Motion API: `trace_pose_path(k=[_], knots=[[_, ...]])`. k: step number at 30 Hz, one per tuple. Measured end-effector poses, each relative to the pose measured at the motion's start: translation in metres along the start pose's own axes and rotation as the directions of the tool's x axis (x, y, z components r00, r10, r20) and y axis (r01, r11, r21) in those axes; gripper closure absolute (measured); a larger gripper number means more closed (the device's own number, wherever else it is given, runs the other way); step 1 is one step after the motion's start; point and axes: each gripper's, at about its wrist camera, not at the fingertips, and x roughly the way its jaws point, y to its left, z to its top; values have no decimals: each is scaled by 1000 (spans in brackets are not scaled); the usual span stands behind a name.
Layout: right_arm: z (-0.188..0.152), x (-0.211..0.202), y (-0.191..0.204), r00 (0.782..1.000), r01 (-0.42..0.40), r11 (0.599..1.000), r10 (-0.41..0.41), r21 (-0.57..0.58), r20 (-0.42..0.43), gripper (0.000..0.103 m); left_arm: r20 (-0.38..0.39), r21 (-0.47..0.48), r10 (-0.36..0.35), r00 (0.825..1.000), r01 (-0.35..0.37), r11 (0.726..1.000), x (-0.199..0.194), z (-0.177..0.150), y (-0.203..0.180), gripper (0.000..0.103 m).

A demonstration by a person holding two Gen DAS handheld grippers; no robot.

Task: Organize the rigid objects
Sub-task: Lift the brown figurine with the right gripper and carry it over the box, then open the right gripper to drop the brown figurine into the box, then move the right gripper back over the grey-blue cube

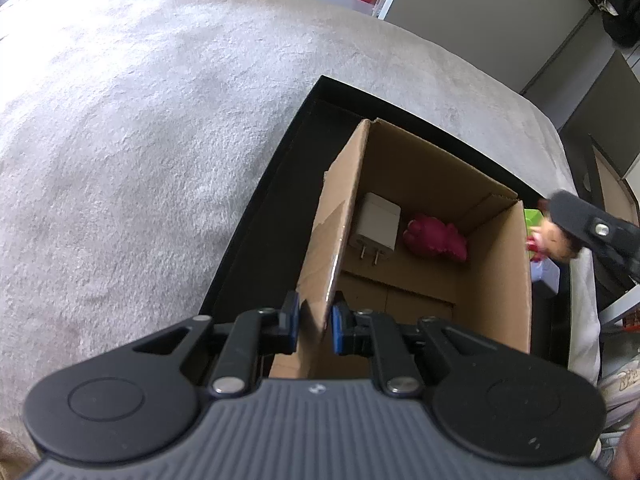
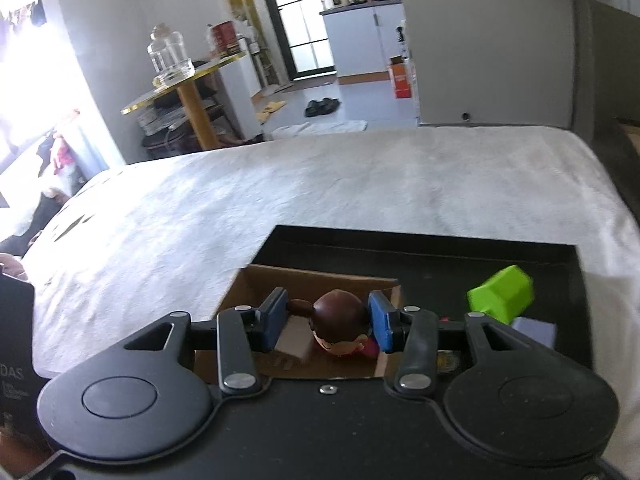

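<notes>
On the white blanket [image 1: 140, 128] sits a shallow black tray [image 1: 260, 216], and inside it stands an open cardboard box [image 1: 500, 280]. Left gripper [image 1: 315, 322]: blue pads on either side of the box's left wall, near its close corner; pads close to or touching the cardboard, a sliver of gap on the right pad side, so a firm clamp cannot be confirmed. Box floor, left wrist view: white plug adapter [image 1: 376, 228] lying with prongs toward the camera, just beside a magenta toy [image 1: 436, 238] to its right; the two look apart, not touching.

Right gripper [image 2: 328, 320]: fingers set apart with a brown-haired figurine [image 2: 340, 322] between the blue pads. The figurine's head is near or against the right pad; its hair bun reaches toward the left pad. Contact on the left side cannot be told. Gripper and figurine are above the box opening [image 2: 320, 280].

Right of the box, within the tray: a lime green block [image 2: 502, 294] over a pale lavender block [image 2: 536, 330]. Left wrist view shows the right gripper [image 1: 592, 228] blurred at the box's right rim.

Background floor: black sandals [image 2: 322, 107], an orange carton [image 2: 401, 78].
</notes>
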Motion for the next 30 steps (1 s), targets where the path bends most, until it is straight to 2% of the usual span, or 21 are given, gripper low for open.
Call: trace_pose_path(k=[15, 18, 26, 30], knots=[[-20, 35, 29, 991, -75, 995, 82, 71, -102, 58, -10, -38, -33, 999, 33, 999, 2, 1, 10, 88], [-21, 36, 34, 988, -107, 991, 116, 86, -106, 54, -11, -40, -39, 999, 38, 998, 2, 2, 10, 87], [-20, 24, 25, 993, -58, 994, 67, 93, -102, 51, -11, -42, -45, 999, 44, 998, 2, 2, 10, 87], [-21, 12, 18, 994, -39, 996, 47, 81, -95, 44, -10, -39, -42, 999, 42, 998, 2, 1, 10, 87]])
